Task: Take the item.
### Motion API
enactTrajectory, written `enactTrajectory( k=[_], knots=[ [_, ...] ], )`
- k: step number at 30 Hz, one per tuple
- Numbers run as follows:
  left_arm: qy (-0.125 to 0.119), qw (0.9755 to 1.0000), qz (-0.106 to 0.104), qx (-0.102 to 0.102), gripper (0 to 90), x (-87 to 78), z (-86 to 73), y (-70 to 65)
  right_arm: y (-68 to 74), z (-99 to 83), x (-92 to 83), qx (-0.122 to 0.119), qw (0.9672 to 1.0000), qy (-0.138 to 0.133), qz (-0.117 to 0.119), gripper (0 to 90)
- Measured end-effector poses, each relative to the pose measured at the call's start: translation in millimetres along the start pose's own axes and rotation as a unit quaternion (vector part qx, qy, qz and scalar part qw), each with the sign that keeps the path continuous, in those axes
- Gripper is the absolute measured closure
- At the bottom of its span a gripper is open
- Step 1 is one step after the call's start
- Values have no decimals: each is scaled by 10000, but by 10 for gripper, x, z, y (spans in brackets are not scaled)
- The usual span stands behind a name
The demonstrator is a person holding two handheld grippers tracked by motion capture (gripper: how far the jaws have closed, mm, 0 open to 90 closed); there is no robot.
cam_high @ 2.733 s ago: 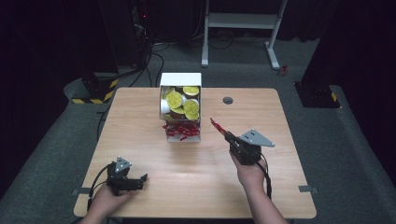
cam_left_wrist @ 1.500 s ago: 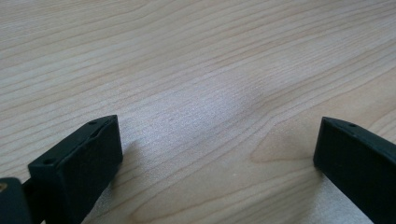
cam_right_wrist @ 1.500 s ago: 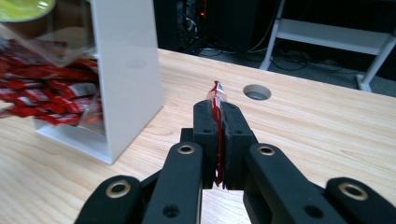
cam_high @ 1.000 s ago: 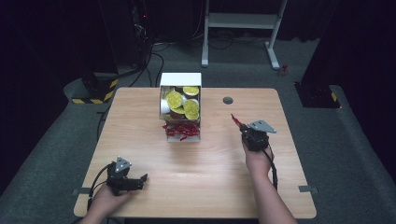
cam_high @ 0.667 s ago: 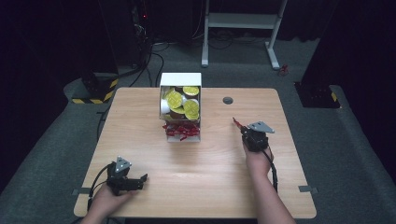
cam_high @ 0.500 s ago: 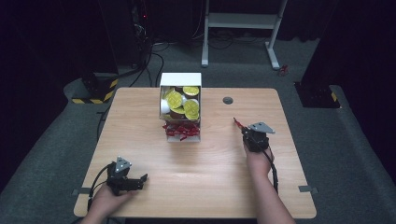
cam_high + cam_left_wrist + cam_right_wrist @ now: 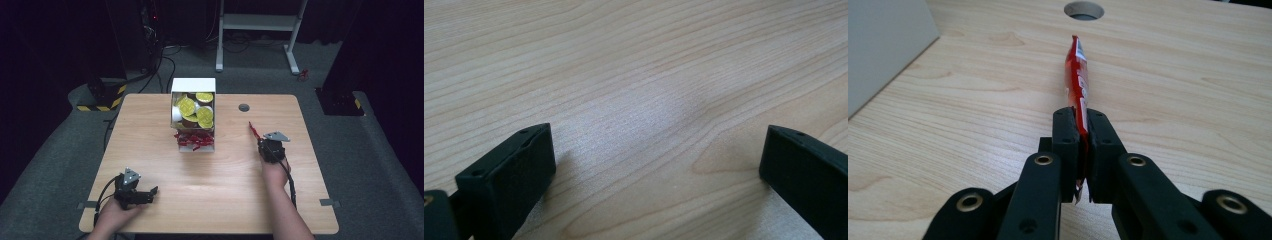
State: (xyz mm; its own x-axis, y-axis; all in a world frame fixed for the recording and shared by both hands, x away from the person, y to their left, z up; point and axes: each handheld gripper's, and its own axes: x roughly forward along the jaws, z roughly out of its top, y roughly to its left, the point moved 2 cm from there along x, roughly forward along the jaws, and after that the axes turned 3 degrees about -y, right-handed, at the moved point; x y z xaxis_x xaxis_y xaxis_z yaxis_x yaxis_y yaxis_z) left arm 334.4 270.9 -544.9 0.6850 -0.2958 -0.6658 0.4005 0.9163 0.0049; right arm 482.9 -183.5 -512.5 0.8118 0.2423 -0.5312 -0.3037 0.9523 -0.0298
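Note:
My right gripper (image 7: 262, 142) (image 7: 1080, 120) is shut on a thin red packet (image 7: 1077, 72) (image 7: 254, 131), which sticks out past the jaws low over the wood, pointing toward the round cable hole (image 7: 1083, 9). A white box (image 7: 194, 114) at the table's far middle holds several yellow-lidded cups and a heap of red packets (image 7: 193, 139) at its near end. My left gripper (image 7: 150, 192) (image 7: 656, 165) lies on the table at the near left, jaws wide apart with bare wood between them.
The wooden table (image 7: 225, 200) has a cable hole (image 7: 244, 107) right of the box. The box's white side (image 7: 883, 45) stands to the left in the right gripper view. A white desk frame (image 7: 260, 22) and black equipment stand on the floor behind.
My right gripper carried the red packet from beside the box toward the right and then sank lower over the table. The left gripper has stayed put.

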Motion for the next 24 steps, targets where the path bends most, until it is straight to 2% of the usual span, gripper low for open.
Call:
enactTrajectory(
  k=[5, 13, 18, 19, 21, 24],
  knots=[
    [-2, 10000, 0, -2, 17, 0, 0, 0, 3, -32, 67, -73, 9999, 144, -49, 851],
    [-9, 10000, -3, -17, 18, 0, -1, -2, 22, -57, 122, -48, 9997, 249, -48, 849],
    [0, 10000, 16, 50, 20, -5, 0, 5, 25, -51, 148, -23, 9995, 314, -52, 847],
    [-7, 10000, -5, -9, 20, -2, -2, -4, 22, -51, 149, -24, 9995, 326, -57, 846],
    [3, 10000, 13, 58, 20, -2, 2, 6, 12, -50, 148, -18, 9994, 329, -68, 844],
    [2, 10000, -1, 54, 20, 0, 3, 4, 13, -68, 147, 0, 9992, 402, -46, 842]
  ],
)
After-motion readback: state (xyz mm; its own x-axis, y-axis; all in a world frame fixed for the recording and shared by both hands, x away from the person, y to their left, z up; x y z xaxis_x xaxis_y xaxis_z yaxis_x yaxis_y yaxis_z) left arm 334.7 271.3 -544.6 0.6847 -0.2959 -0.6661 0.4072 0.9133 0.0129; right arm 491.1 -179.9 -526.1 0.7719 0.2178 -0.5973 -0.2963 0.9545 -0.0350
